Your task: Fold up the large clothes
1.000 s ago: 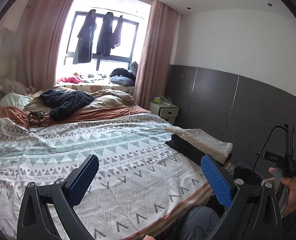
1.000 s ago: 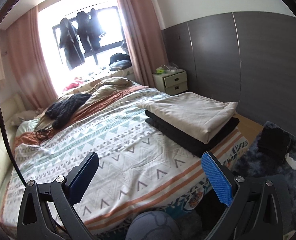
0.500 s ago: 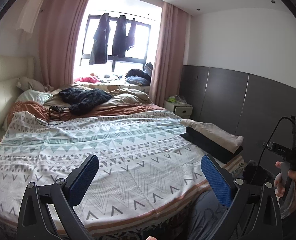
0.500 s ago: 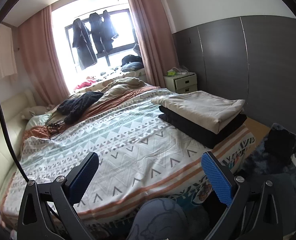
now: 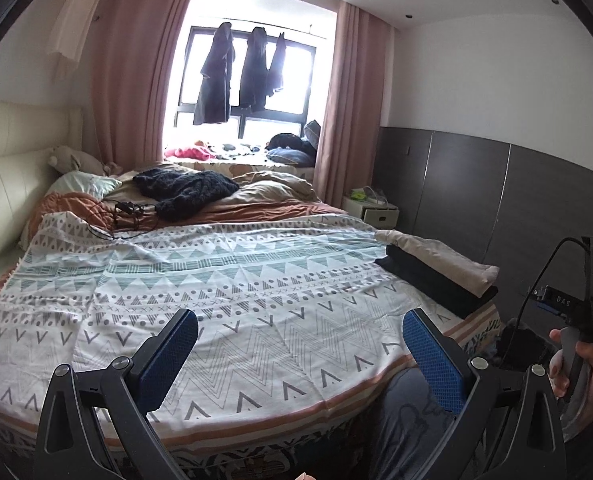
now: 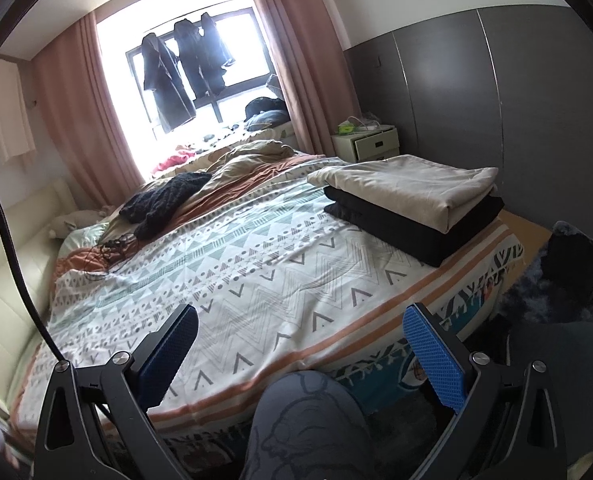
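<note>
A folded beige garment (image 6: 412,186) lies on a folded black garment (image 6: 412,228) at the bed's right foot corner; the stack also shows in the left wrist view (image 5: 440,268). A dark knitted garment (image 5: 184,190) lies unfolded near the pillows, also in the right wrist view (image 6: 164,200). My left gripper (image 5: 300,356) is open and empty above the foot of the bed. My right gripper (image 6: 300,356) is open and empty, held back from the bed's edge.
The patterned bedspread (image 5: 236,288) covers the bed. A crumpled tan and rust duvet (image 5: 264,196) and cables (image 5: 124,212) lie near the head. A white nightstand (image 6: 368,144) stands by the grey wall. Dark clothes (image 6: 572,256) lie on the floor rug.
Both grippers have drawn back and risen from the bed, so more of the room shows. Both stay open and empty. The folded stack has not moved.
</note>
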`<state>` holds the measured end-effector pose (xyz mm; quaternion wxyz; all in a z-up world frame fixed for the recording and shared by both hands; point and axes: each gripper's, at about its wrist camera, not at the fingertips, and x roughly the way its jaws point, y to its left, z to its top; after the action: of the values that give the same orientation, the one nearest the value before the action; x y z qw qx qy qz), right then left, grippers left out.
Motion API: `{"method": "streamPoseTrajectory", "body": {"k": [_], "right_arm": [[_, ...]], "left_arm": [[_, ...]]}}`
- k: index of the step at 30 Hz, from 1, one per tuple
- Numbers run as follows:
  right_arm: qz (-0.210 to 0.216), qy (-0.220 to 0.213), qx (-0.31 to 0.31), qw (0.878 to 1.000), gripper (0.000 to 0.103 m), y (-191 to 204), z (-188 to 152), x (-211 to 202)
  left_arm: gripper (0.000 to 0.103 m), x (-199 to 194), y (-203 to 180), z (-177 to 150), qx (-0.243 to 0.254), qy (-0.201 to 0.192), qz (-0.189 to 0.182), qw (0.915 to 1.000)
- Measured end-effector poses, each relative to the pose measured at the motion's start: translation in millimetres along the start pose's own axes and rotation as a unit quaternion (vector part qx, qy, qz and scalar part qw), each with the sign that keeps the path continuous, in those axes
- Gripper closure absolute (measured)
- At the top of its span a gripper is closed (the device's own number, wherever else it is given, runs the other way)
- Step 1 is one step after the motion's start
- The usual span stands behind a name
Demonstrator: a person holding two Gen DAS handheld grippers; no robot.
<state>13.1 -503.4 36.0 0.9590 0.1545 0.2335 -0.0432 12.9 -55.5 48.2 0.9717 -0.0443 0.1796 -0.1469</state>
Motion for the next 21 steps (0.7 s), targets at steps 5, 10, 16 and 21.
{"method": "streamPoseTrajectory", "body": {"k": [5, 10, 16, 21], "right_arm": [[0.007, -0.004, 0.009, 1.000, 0.000, -0.2, -1.3, 0.5], [0.003, -0.002, 0.011, 1.000, 0.000, -1.3, -2.9, 1.6], [0.002, 0.004, 0.016, 1.000, 0.000, -3.9, -4.5, 3.4], [0.002, 0.004, 0.015, 1.000, 0.000, -3.9, -5.2, 3.6]], "left_arm": [[0.000, -2.0, -1.6, -1.7, 0.000, -0.001, 0.004, 1.0000], [0.000, -4.5, -3.0, -3.6, 0.001, 0.003, 0.007, 1.0000], [0.000, -7.2, -1.1, -3.9, -0.005, 0.004, 0.007, 1.0000], [0.000, -10.5, -1.6, -5.2, -0.003, 0.001, 0.011, 0.9999]]}}
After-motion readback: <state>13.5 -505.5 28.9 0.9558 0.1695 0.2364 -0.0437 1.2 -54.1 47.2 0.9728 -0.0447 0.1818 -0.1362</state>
